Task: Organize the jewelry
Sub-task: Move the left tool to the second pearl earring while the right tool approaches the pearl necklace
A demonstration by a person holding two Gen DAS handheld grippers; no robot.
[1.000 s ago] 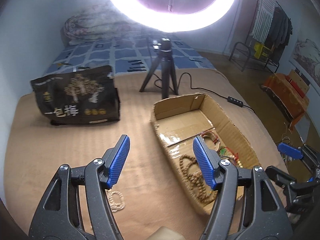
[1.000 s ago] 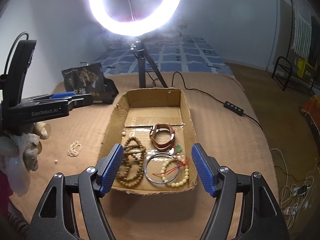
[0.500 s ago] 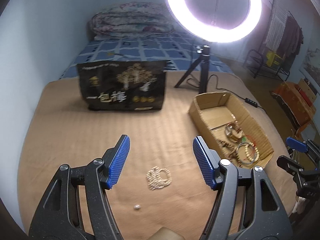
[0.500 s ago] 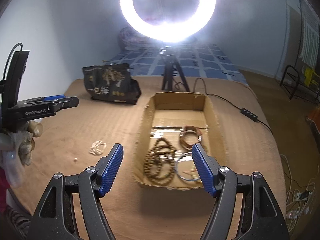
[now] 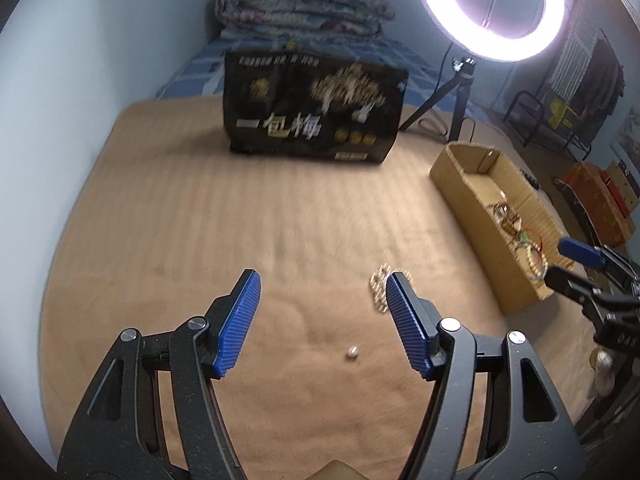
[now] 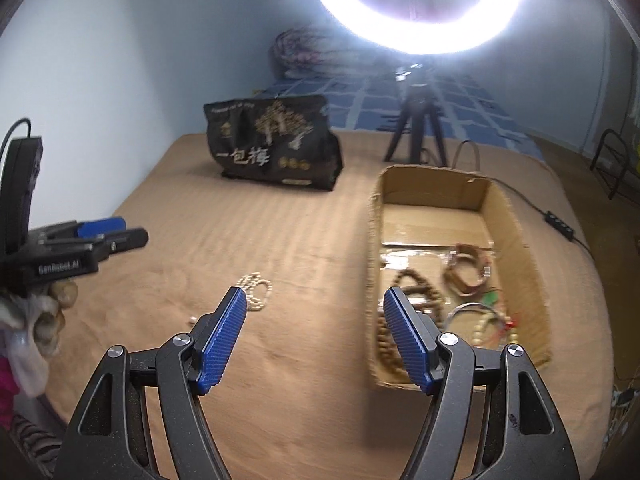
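Observation:
A small pearl bracelet (image 5: 380,286) lies on the tan bed cover, partly behind my left gripper's right finger; it also shows in the right wrist view (image 6: 256,290). A loose pearl (image 5: 352,353) lies nearer, also seen in the right wrist view (image 6: 192,321). The cardboard box (image 6: 516,240) holds wooden bead strands (image 6: 404,300), a leather bracelet (image 6: 468,268), a metal bangle and a pale bead bracelet. My left gripper (image 5: 322,320) is open and empty above the cover. My right gripper (image 6: 314,334) is open and empty, hovering left of the box.
A black snack bag (image 5: 316,112) stands at the back of the cover. A ring light on a tripod (image 6: 416,136) stands behind the box (image 5: 472,196), its cable running right. A folded quilt (image 5: 304,8) lies at the far end. A wall is on the left.
Both grippers swung left, away from the box. The pearl bracelet and loose pearl moved right in the left wrist view and toward the centre in the right one. Both stay open.

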